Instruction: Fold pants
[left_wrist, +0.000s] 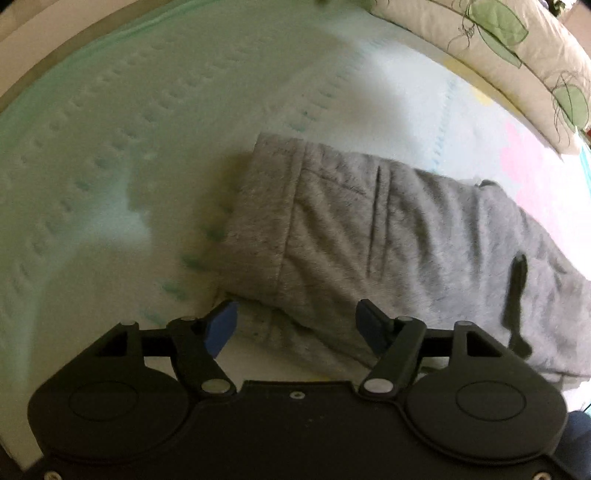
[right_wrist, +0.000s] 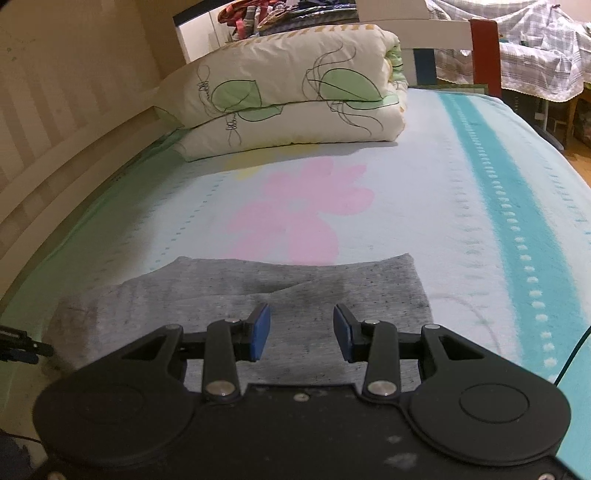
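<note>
Grey sweatpants (left_wrist: 369, 236) lie folded lengthwise on the bed sheet (left_wrist: 129, 147). The waistband end with a pocket seam points away in the left wrist view; a dark drawstring (left_wrist: 515, 295) lies on the fabric at the right. My left gripper (left_wrist: 297, 325) is open, just above the near edge of the pants, holding nothing. In the right wrist view the pants (right_wrist: 295, 280) spread flat under my right gripper (right_wrist: 301, 332), which is open and empty above the cloth, blue pads (right_wrist: 258, 332) apart.
A folded quilt with green leaf print (right_wrist: 295, 96) lies at the far end of the bed. A wooden bed rail (right_wrist: 55, 173) runs along the left. The sheet has a pink flower (right_wrist: 306, 210) and a teal stripe (right_wrist: 517, 206). The left gripper's tip (right_wrist: 22, 345) shows at the left edge.
</note>
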